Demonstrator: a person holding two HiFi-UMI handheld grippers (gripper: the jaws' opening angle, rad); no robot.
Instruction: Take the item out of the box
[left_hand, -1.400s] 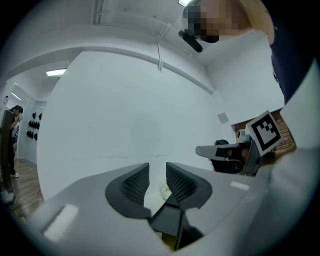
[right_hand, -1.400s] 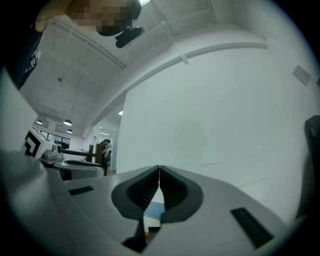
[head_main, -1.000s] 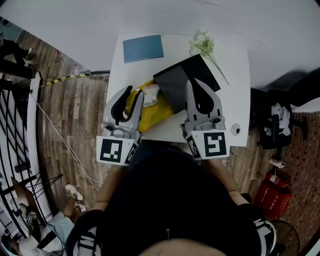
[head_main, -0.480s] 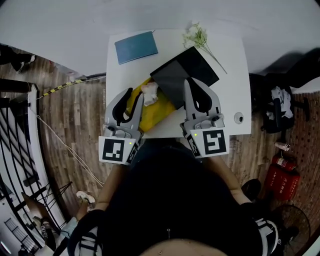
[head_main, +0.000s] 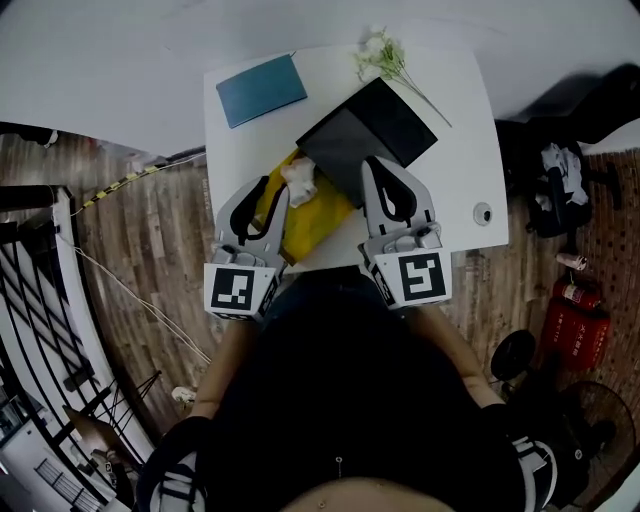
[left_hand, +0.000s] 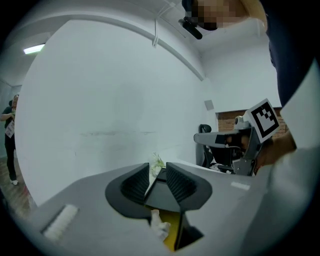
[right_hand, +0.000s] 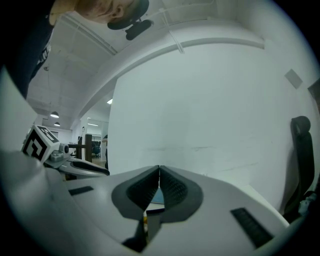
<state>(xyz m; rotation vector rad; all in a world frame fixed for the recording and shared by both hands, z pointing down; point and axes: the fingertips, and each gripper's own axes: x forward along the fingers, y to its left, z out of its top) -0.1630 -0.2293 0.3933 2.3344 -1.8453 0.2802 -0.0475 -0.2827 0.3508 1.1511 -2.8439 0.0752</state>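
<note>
Looking down from the head view, the white desk (head_main: 455, 150) carried an open box (head_main: 310, 225) with a yellow inside, its dark lid (head_main: 365, 135) folded back toward the upper right of the frame. The item (head_main: 298, 180), a small white crumpled thing, lay at the upper edge of the yellow part. It was just right of the tips of the left gripper (head_main: 271, 190) and close to them. The right gripper (head_main: 380, 165) sat over the lid, further from the item, so the left one looked better placed for the reach.

From the left gripper view, that gripper (left_hand: 158, 170) had its jaws well apart with nothing between them. The item (left_hand: 159, 226) showed below the gap, low in the frame, on the yellow lining. I judged a downward tilt would be needed. It showed no clear long axis.

From the right gripper view, the right gripper (right_hand: 159, 171) had its jaws closed together, tips touching, gripping nothing. Only a sliver of yellow showed beneath them.
</note>
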